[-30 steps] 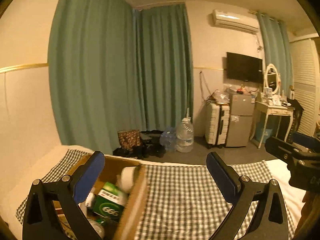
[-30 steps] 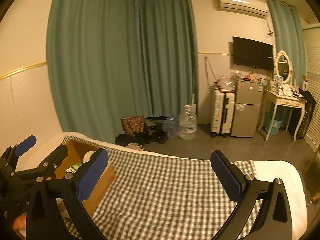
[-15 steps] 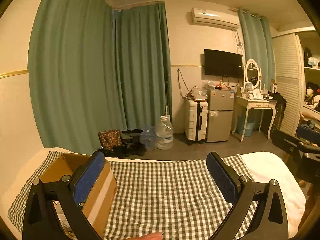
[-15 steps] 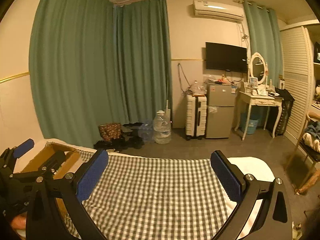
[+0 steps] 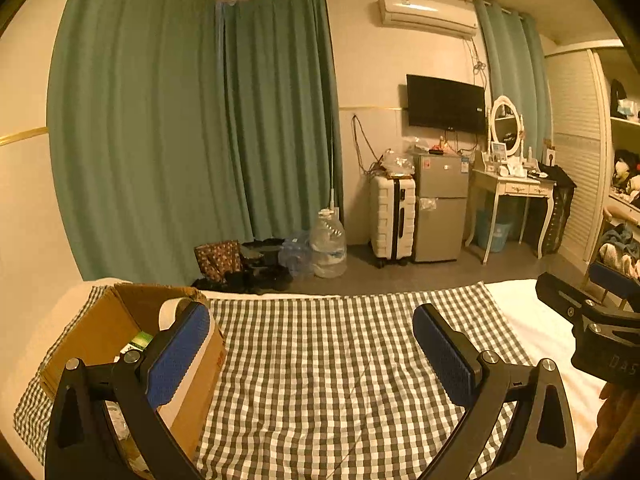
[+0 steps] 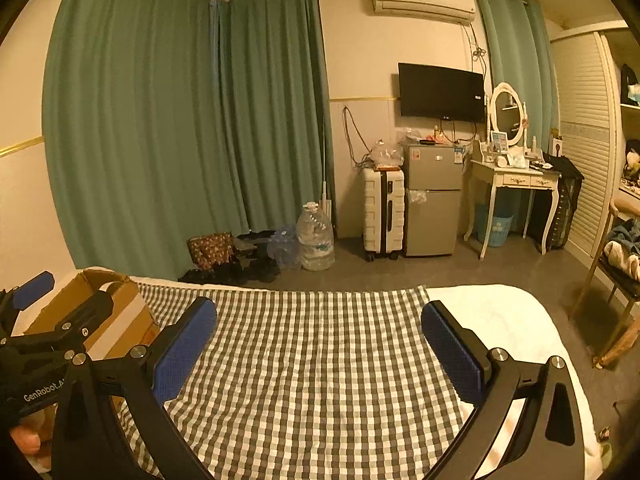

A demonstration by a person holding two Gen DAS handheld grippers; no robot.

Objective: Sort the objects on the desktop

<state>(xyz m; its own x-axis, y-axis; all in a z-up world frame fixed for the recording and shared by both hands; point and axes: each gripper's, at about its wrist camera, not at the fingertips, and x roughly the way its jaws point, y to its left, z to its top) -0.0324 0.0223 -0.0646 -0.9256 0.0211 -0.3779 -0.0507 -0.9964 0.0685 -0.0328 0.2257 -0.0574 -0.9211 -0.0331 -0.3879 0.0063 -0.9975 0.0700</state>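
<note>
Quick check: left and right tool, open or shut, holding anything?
Left tool: open, holding nothing, above the checked cloth.
Right tool: open, holding nothing.

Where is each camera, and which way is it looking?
Left wrist: sits on the left gripper, looking across the checked cloth into the room; its open fingers and the right gripper's edge show.
Right wrist: sits on the right gripper, facing the same way; its open fingers and the left gripper show.
Both share: the cardboard box, cloth, curtains, TV.
</note>
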